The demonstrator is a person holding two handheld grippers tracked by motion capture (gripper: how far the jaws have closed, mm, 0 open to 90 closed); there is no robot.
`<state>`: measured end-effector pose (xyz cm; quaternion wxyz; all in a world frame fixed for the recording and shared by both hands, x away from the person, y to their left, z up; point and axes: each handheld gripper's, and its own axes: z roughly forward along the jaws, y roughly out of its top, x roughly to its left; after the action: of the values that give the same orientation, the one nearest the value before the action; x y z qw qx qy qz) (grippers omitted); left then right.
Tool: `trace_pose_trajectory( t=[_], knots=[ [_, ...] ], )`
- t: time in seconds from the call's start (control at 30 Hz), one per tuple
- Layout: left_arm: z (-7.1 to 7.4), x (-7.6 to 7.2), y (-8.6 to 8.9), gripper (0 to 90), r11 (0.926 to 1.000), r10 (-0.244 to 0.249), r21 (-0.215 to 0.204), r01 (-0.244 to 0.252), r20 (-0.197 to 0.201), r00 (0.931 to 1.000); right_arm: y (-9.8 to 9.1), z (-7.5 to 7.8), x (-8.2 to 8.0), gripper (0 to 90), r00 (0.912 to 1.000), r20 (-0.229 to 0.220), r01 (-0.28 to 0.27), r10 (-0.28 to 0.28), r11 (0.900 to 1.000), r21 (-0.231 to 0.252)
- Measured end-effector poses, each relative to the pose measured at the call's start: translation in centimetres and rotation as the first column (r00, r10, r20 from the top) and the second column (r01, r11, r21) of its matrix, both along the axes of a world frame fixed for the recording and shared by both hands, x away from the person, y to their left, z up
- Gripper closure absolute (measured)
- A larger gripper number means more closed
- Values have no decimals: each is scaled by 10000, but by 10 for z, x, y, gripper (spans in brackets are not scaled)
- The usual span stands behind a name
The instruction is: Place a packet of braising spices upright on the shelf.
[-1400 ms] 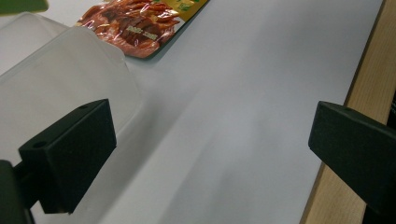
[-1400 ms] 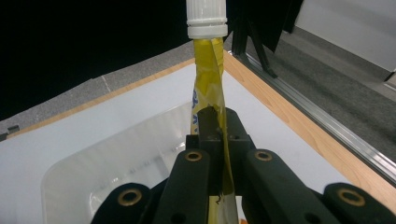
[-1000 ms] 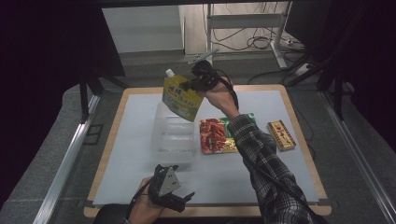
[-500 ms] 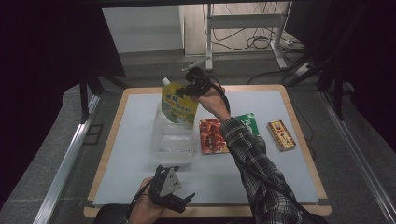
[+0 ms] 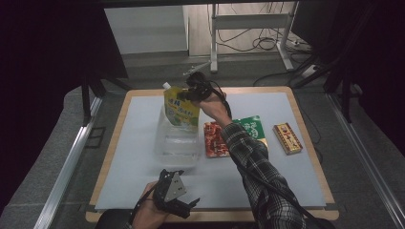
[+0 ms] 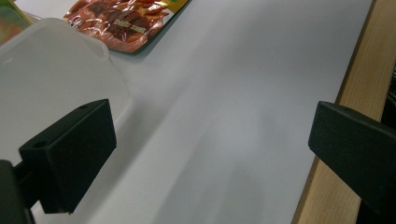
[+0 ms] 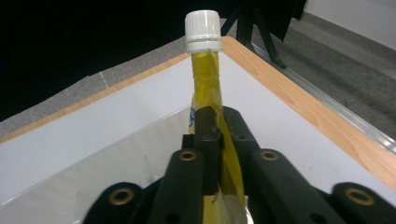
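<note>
My right gripper (image 5: 191, 93) holds a yellow spout pouch (image 5: 181, 107) by its upper edge, upright, with its bottom inside a clear plastic container (image 5: 176, 145). In the right gripper view the pouch (image 7: 205, 79) with its white cap (image 7: 203, 30) stands between the jaws of the right gripper (image 7: 222, 121). Those jaws have just been opening slightly, with the pouch still pinched between them. My left gripper (image 5: 188, 207) rests near the table's front edge, open, with nothing between its jaws (image 6: 210, 140). The container (image 6: 51, 88) lies to its left in that view.
A red snack packet (image 5: 215, 140), a green packet (image 5: 253, 128) and a small red-and-gold box (image 5: 287, 138) lie right of the container on the white mat (image 5: 267, 176). The wooden table edge (image 5: 305, 129) frames the mat. The red packet (image 6: 121, 23) lies beyond the left gripper.
My right hand has moved left and down with the yellow pouch, lowering it into the clear container. The left hand has stayed in place.
</note>
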<state>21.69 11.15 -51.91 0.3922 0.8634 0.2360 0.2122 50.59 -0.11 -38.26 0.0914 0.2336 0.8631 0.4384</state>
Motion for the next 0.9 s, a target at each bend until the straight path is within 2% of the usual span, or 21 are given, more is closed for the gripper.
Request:
trace_pose_trajectory(
  t=[0.03, 0.07, 0.13, 0.2, 0.23, 0.27, 0.5, 0.6, 0.73, 0.9],
  knots=[
    [0, 0, 0, 7, 10000, -3, 3, 3, 7, 10000, -1, 2, -1, 729, 9998, 184, 7, -7, 10000, -4],
    [0, 0, 0, 7, 10000, 0, 4, 0, 12, 10000, -1, 2, -1, 729, 9998, 184, 7, -7, 10000, -4],
    [0, -1, 0, 8, 10000, 11, 9, -11, 24, 10000, -2, 4, -2, 658, 9994, 350, 63, -59, 9999, -96],
    [0, -1, 0, 8, 10000, 18, 23, -18, 26, 10000, -4, 6, -4, 575, 9988, 487, 71, -64, 9999, -151],
    [-1, 0, -1, 7, 10000, 12, 66, -12, -17, 10000, -6, 6, -5, 503, 9983, 583, 31, -21, 9998, -179],
    [-1, 0, -1, 7, 10000, 12, 66, -12, -17, 10000, -6, 6, -5, 503, 9983, 583, 31, -21, 9998, -179],
    [-2, -1, -2, 7, 9999, -20, 137, 20, -15, 10000, -18, 8, -10, 336, 9978, 643, 171, -152, 9995, -281],
    [-2, 0, -2, 8, 9999, -4, 153, 4, -23, 10000, -21, 8, -12, 310, 9980, 625, 108, -89, 9995, -293],
    [-3, 0, -2, 8, 9997, -16, 226, 17, -44, 10000, -27, 6, -18, 249, 9967, 802, -66, 112, 9983, -573],
    [-3, 0, -3, 8, 9996, -75, 274, 77, -66, 10000, -33, 3, -22, 198, 9970, 724, -233, 260, 9990, -381]
  ],
)
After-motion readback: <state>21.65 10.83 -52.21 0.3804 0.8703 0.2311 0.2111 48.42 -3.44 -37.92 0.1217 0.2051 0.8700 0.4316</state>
